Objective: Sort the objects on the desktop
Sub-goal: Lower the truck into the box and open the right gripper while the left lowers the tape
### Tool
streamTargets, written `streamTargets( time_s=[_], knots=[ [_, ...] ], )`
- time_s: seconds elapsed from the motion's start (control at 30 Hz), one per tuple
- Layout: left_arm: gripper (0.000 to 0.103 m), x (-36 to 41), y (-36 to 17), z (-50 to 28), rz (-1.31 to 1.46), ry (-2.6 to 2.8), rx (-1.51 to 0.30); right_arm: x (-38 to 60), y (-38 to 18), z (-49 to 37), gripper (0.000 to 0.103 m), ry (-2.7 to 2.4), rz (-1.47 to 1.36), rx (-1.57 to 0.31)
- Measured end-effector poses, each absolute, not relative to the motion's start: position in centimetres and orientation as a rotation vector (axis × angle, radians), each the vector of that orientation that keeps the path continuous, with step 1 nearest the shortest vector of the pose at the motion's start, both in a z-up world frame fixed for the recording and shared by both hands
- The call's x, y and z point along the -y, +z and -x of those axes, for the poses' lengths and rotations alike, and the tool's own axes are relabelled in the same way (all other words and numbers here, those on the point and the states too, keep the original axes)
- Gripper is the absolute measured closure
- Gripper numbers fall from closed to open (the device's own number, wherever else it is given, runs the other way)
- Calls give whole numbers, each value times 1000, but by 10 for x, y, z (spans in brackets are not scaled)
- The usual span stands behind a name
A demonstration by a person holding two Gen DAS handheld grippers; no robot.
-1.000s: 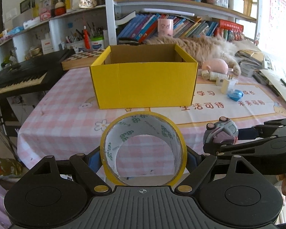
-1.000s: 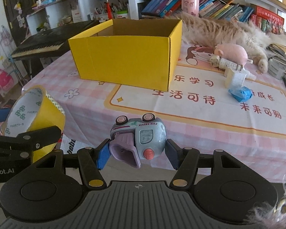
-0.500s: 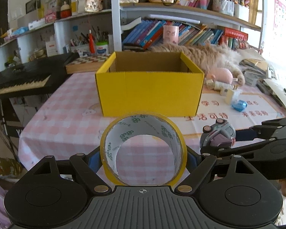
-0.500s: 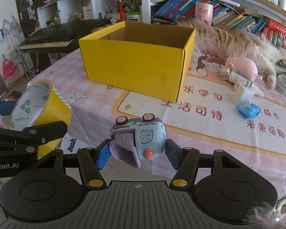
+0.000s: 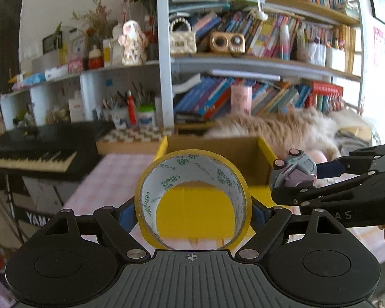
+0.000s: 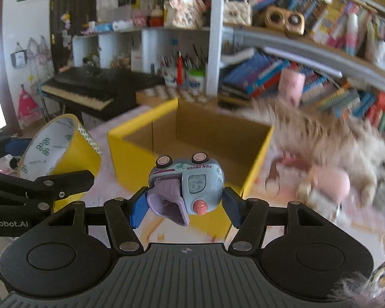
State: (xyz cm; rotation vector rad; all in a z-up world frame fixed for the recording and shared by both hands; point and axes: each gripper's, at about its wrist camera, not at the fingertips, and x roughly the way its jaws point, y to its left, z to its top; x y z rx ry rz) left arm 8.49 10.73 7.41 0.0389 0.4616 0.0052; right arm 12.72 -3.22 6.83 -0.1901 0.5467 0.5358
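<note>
The left tool [image 5: 193, 215] clamps a yellow tape roll [image 5: 193, 200]; the right tool [image 6: 184, 205] grips a toy truck [image 6: 190, 184]. The open yellow box [image 6: 192, 138] lies just ahead and below both, nearer the right one.

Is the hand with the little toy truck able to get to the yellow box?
Probably yes. The right gripper holds the grey-blue toy truck just before the open yellow cardboard box, with nothing between them.
</note>
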Motion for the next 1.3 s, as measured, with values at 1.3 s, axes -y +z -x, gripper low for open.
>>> streamTargets(
  time_s=[1.3],
  knots=[
    [17,-102,23,-347,-214,12,-880,-44,9,-367,44,1027,904,-700]
  ],
)
